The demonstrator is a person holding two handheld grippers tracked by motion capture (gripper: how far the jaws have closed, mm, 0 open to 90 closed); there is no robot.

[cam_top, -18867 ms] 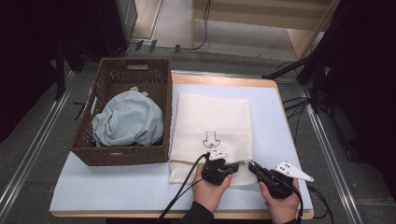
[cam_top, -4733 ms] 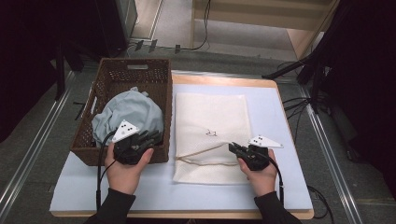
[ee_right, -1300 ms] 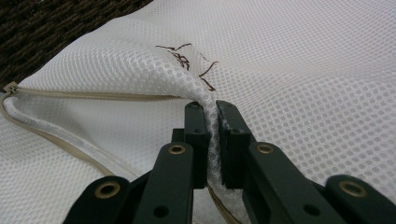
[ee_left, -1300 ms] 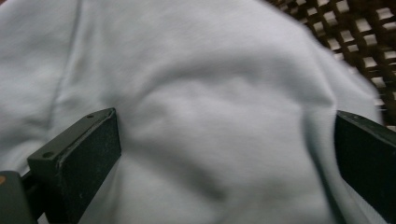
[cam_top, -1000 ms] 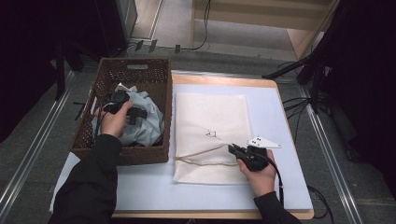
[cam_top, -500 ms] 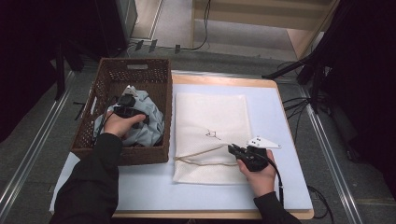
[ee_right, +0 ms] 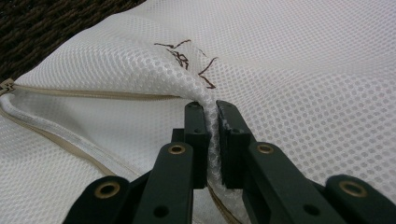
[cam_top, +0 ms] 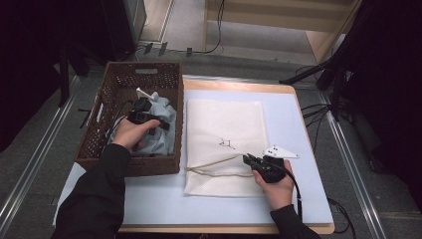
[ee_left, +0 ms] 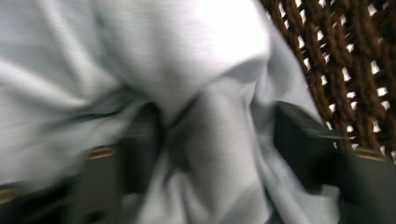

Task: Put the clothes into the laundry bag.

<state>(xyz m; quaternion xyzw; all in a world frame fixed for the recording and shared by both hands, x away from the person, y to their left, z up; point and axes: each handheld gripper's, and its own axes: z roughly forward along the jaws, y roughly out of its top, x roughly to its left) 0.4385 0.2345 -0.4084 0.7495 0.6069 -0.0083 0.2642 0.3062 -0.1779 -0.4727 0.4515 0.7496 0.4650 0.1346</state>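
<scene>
your left gripper (cam_top: pixel 149 118) is down inside the brown wicker basket (cam_top: pixel 102 132) at the left of the desk (cam_top: pixel 159 199), pushed into the pale blue cloth (cam_top: pixel 161 134) that lies bunched against the basket's right wall. in the left gripper view a thick fold of that cloth (ee_left: pixel 205 154) stands between your two black jaws, which have just been closing in on it; the picture is blurred, so i cannot tell whether the pads already press the fabric or only flank it. the basket's weave (ee_left: pixel 355 60) shows just behind the cloth at the upper right of that view. your right gripper (cam_top: pixel 250 160) rests low on the white mesh bag (cam_top: pixel 224 119), which lies flat on the desk just beside the basket's right wall. its jaws are together, clamped on a pinched-up ridge of the bag's upper mesh layer near the zipped edge, and in the right gripper view the mesh (ee_right: pixel 289 70) rises into a small tent between the pads. the beige zipper (ee_right: pixel 88 94) runs off to the left of the pinch in that view, and the bag's mouth gapes open there, with the lower edge curving away beneath it. a small brown printed mark (ee_right: pixel 184 58) sits on the mesh just beyond the jaws. from above, the opened zipper edge (cam_top: pixel 211 164) shows as a tan loop on the bag's near end, reaching from your right gripper toward the basket.
</scene>
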